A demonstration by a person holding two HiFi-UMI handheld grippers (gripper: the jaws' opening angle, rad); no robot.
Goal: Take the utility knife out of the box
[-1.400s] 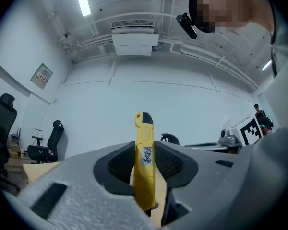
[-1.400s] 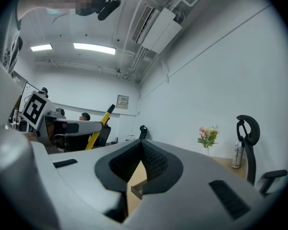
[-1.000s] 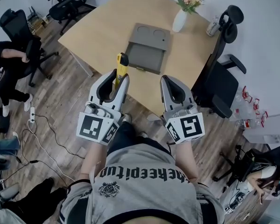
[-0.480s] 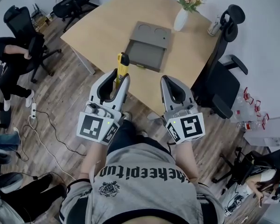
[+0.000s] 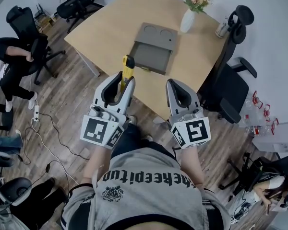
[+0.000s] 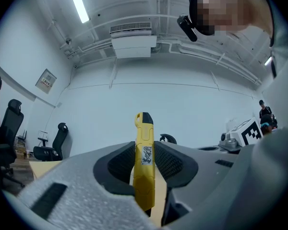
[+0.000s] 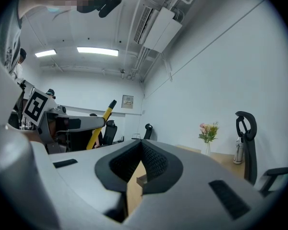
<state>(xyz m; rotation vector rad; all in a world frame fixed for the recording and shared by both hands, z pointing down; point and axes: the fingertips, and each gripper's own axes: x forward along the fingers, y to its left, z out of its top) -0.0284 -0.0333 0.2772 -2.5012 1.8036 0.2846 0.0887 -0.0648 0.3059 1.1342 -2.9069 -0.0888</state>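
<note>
No chg in last sec: utility knife (image 5: pixel 126 68) is being held clamped by fingers of left gripper (image 6: pixel 144 145), well clear of box (image 5: pixel 151 56) on counter (image 5: pixel 105 30); right gripper (image 7: pixel 141 142) fingers closed, empty, so removal prob done.

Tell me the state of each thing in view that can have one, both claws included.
Yellow plastic utility knife: clamped in left claw, outside the flat grey box.
Left claw: shut on the knife.
Right claw: shut, empty.
Box: lid open, tray looks empty.
White vase of flowers: upright on the wooden table.
</note>
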